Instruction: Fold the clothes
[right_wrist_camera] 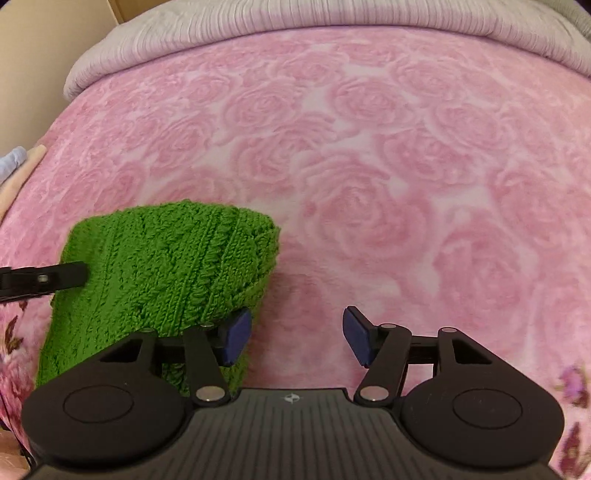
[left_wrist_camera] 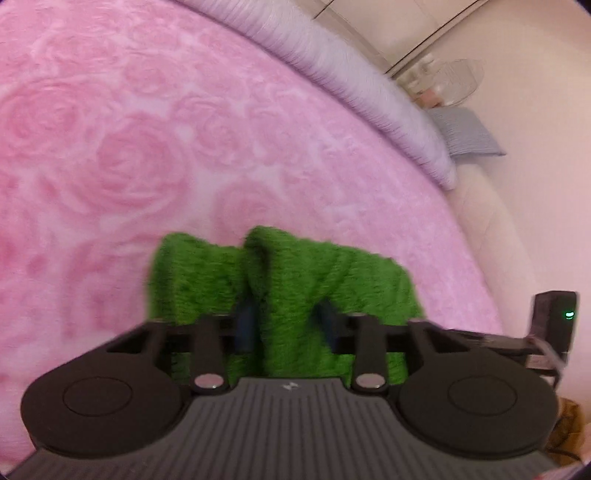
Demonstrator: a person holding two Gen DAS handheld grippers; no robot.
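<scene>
A green knitted garment (left_wrist_camera: pixel 280 280) is bunched into a thick fold on the pink rose-patterned blanket (left_wrist_camera: pixel 129 155). My left gripper (left_wrist_camera: pixel 284 317) is shut on it, and knit fills the gap between the blue pads. In the right wrist view the same green knitted garment (right_wrist_camera: pixel 166 266) lies at the lower left, with a black finger of the left gripper (right_wrist_camera: pixel 48 278) touching its left side. My right gripper (right_wrist_camera: pixel 295 336) stands open over bare pink blanket (right_wrist_camera: pixel 406 184). Its left pad (right_wrist_camera: pixel 236 336) is beside the garment's lower right edge; nothing is between the pads.
A grey ribbed quilt (right_wrist_camera: pixel 332 18) runs along the bed's far edge, with a grey pillow (left_wrist_camera: pixel 465 133) beyond it. A black device with a green light (left_wrist_camera: pixel 554 317) sits at the right. Pale folded cloth (right_wrist_camera: pixel 14 162) shows at the left edge.
</scene>
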